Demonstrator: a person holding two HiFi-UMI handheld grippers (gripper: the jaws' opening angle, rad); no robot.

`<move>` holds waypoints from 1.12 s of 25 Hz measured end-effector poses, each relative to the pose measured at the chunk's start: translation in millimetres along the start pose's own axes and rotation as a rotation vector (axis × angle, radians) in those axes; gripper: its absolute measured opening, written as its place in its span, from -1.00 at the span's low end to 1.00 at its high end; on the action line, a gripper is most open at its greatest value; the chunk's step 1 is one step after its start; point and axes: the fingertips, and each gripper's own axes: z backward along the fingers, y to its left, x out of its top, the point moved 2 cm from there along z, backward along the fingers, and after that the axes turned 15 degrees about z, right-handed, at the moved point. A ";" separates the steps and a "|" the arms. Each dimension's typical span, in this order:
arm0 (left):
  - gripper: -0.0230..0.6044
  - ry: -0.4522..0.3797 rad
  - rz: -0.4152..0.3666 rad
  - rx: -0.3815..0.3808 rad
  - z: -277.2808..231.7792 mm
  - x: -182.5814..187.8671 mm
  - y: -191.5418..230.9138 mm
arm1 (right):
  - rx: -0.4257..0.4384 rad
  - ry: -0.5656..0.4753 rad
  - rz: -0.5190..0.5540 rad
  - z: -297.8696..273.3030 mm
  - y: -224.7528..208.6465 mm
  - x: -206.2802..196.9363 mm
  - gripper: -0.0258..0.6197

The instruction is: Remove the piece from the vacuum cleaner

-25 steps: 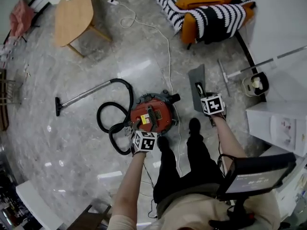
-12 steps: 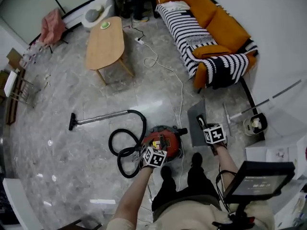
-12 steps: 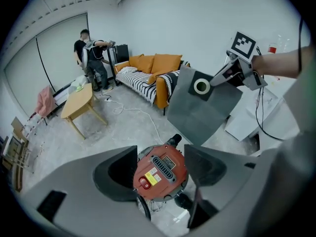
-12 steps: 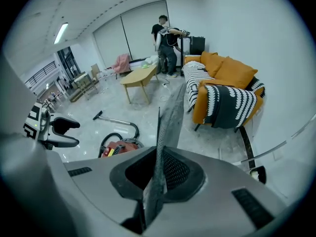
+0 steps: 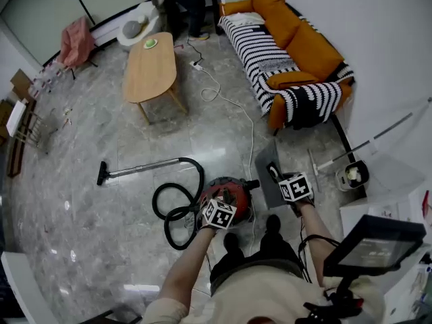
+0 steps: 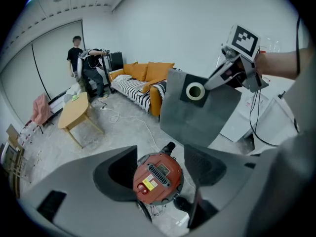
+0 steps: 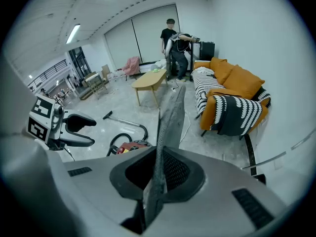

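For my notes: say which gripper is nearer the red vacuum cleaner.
Left. The left gripper hangs over the vacuum cleaner; the right gripper holds the grey piece off beside it.

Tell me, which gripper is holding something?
The right gripper: its jaws pinch the grey bag. The left gripper has its jaws apart, empty.

**No readable text anywhere in these shots**

The red vacuum cleaner (image 6: 158, 177) has a yellow sticker (image 6: 144, 185) and a pale plate (image 6: 161, 171) on its top, but the print on both is way too small to read. One marker cube (image 6: 244, 39) and the other cube (image 7: 42, 116) only carry black-and-white square patterns, no letters or numbers. The screen (image 5: 370, 247) at the person's chest is just a blur.
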 end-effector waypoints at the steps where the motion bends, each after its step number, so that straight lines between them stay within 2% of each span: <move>1: 0.03 -0.010 -0.004 -0.003 -0.1 3.9 0.2 | -0.001 -0.003 0.004 1.0 0.4 1.6 -0.83; 5: 0.03 -0.047 -0.009 -0.003 21.4 15.2 7.8 | 0.002 -0.012 0.020 15.7 15.2 15.8 -0.83; 9: 0.03 -0.056 -0.011 -0.005 31.1 26.1 10.7 | 0.019 -0.017 -0.011 25.7 16.3 21.0 -0.83; 16: 0.01 -0.069 -0.020 -0.037 37.4 21.7 7.7 | 0.020 -0.035 -0.053 39.6 24.0 17.4 -0.83; 21: -0.24 -0.101 -0.046 -0.069 50.0 25.0 2.7 | 0.010 -0.063 -0.065 51.8 32.5 18.3 -0.83; 22: -0.39 -0.100 -0.054 -0.075 54.0 25.1 1.7 | 0.006 -0.066 -0.071 55.3 34.9 17.9 -0.83; 24: -0.87 -0.096 -0.080 -0.074 63.7 23.9 2.2 | 0.000 -0.073 -0.084 61.8 42.4 17.8 -0.83; 28: -0.91 -0.095 -0.089 -0.097 85.4 12.1 6.2 | 0.007 -0.094 -0.106 72.3 70.5 21.5 -0.83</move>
